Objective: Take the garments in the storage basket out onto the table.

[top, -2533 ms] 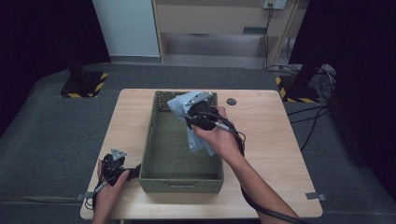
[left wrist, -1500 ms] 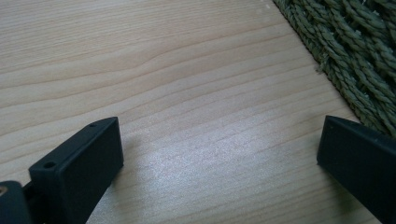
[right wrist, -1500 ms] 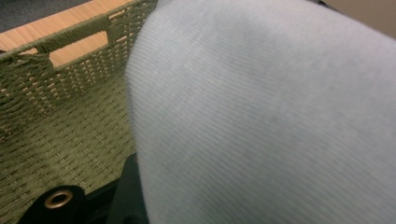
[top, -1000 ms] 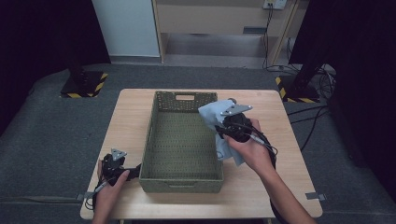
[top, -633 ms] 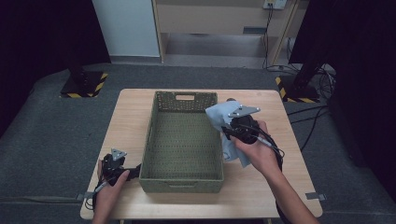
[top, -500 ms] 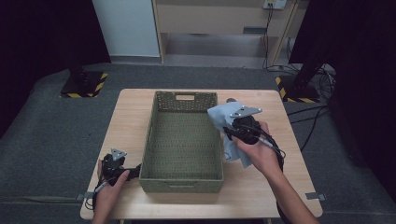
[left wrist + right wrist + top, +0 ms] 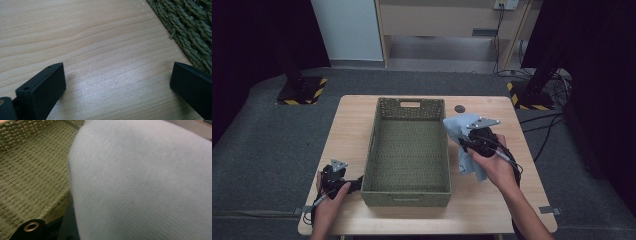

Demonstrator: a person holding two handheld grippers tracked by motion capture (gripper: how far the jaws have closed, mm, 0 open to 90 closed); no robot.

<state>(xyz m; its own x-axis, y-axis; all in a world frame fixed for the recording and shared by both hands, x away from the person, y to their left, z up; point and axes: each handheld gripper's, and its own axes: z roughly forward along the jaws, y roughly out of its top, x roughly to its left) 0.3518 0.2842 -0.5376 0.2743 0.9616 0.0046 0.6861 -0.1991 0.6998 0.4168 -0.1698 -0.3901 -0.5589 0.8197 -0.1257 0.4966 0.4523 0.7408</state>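
The light-blue cloth (image 7: 464, 145) is gripped in the closed right tongs (image 7: 467, 144) and hangs just right of the woven basket (image 7: 406, 192), above the bench (image 7: 492, 205), presumably so it can be laid down outside the basket. The left tongs (image 7: 356, 184) are held open and empty (jaws wide apart) low over the bench beside the basket's near left corner, judged to be on standby. The bench is pale wood, set on grey carpet (image 7: 257, 145) among dark curtains.
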